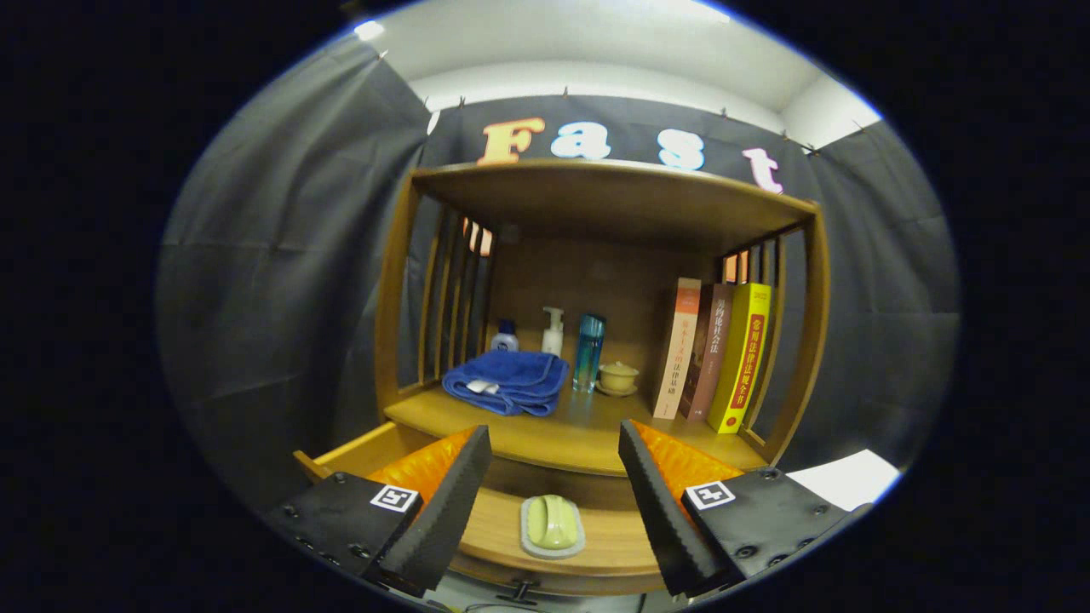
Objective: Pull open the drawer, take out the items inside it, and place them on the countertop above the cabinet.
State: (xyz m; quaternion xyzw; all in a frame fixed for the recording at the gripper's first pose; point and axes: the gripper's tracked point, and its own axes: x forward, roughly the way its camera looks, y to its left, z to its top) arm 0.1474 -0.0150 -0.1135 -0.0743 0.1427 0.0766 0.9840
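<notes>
**Now: gripper hovering wide over the open drawer**

Currently the gripper is hanging above the pulled-out drawer, tilted down toward it, its two fingers standing wide apart and gripping nothing. Between them, on the drawer's wooden floor, a small green dish is lying flat, its long axis pointing away toward the cabinet. Beyond the fingers, the countertop is carrying a folded blue towel, bottles, a lidded cup and three upright books.

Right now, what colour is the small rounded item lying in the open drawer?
Pale green, on a light grey tray, between the open tongs; gripper view.
</notes>
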